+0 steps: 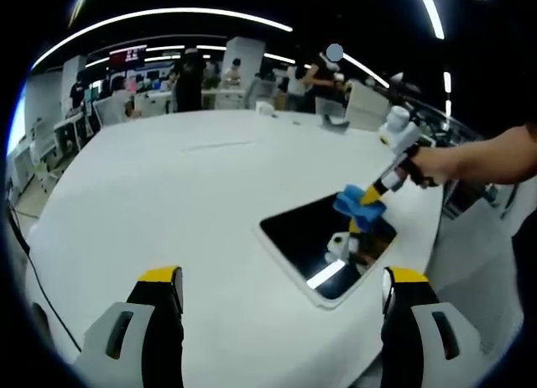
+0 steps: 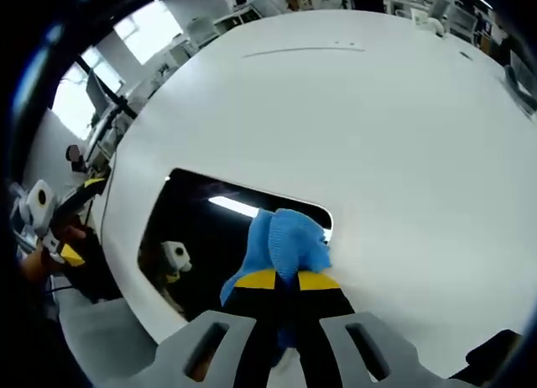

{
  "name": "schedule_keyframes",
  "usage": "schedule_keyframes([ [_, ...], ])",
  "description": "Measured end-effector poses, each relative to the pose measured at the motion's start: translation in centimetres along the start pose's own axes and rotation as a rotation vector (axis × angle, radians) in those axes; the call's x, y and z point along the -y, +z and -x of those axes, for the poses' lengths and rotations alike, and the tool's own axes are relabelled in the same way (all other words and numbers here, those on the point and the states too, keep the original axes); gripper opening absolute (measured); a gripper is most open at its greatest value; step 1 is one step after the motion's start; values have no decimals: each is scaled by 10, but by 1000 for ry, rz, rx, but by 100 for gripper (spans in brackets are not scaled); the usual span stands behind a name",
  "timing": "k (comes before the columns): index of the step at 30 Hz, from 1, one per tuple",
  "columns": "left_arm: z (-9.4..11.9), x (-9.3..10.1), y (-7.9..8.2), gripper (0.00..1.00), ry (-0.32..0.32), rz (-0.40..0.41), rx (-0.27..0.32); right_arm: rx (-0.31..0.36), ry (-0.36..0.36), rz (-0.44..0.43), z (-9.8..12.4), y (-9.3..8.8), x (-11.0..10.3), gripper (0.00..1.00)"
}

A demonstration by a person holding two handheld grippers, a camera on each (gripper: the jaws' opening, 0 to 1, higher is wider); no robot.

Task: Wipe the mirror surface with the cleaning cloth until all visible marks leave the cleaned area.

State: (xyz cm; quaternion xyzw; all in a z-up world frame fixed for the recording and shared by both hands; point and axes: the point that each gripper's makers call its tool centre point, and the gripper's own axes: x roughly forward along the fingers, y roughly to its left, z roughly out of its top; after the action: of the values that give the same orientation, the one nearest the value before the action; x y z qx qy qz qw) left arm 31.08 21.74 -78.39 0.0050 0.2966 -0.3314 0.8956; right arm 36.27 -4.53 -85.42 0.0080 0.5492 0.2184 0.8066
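Presently: mirror [image 2: 210, 237], flat near edge of white counter [image 2: 352, 111]; blue cleaning cloth [image 2: 289, 241] pinched in right gripper [image 2: 285, 280] fingers, pressed on glass, wiping under way, next stroke across unwiped pane; left gripper [image 1: 281, 291] fingers spread, idle.

Bright, even overhead lighting from long ceiling strip lights [image 1: 168, 17], bent into arcs by the fisheye. White worktop [image 1: 168, 195] close to blown out in the right gripper view, little surface texture left. Shadows soft and faint (barely any under the cloth [image 2: 289, 241]). Mirror [image 1: 323, 241] reads nearly black, with one hard streak of reflected strip light in both views. Strong barrel distortion toward the edges, straight lines curved. Background people and desks soft and low in detail in the left gripper view. Blue fringing along the left margins. Centre reasonably sharp, no obvious motion blur.
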Motion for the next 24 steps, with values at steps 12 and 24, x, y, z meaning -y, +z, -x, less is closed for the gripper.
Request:
schedule_keyframes([
  [12,1,1,3,100,1,4,4,-5,-9,9,-3,10,5,1],
  [24,1,0,5,100,5,-2,14,-5,-20,15,-6,20,10,1],
])
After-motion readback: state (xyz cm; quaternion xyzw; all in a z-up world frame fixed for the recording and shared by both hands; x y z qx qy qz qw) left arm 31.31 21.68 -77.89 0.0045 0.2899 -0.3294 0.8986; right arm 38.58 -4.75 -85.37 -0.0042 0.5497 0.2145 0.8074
